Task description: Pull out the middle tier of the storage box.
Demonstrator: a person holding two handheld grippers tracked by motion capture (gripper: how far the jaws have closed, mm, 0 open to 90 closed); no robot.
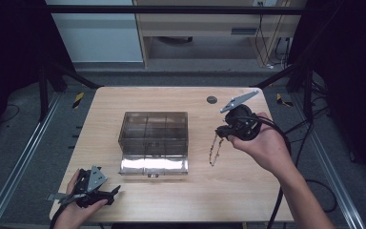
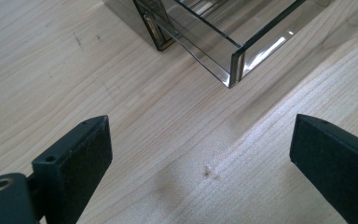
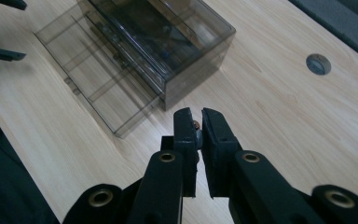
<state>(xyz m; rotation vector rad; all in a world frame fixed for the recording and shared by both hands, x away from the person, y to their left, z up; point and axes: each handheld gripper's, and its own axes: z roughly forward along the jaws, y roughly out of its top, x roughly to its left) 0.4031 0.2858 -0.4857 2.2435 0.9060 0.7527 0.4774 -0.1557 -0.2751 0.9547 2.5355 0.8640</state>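
Observation:
A smoky clear compartment box (image 1: 155, 130) stands at the table's middle, its lid (image 1: 154, 166) folded flat toward me. My right gripper (image 1: 220, 132) hovers to the right of the box, shut on the top of a beaded chain (image 1: 214, 150) that dangles down toward the table. In the right gripper view the jaws (image 3: 196, 116) pinch a small brown bead (image 3: 196, 125), with the box (image 3: 168, 37) beyond them. At the front left corner my left gripper (image 1: 112, 193) lies low, open. Its jaws (image 2: 200, 144) stand wide over bare wood, facing a corner of the box (image 2: 233, 60).
A round grommet hole (image 1: 211, 99) sits in the tabletop (image 1: 248, 191) near its far edge, behind the right gripper. Black frame posts and cables stand off the table's sides. A grey floor strip lies beyond the far edge.

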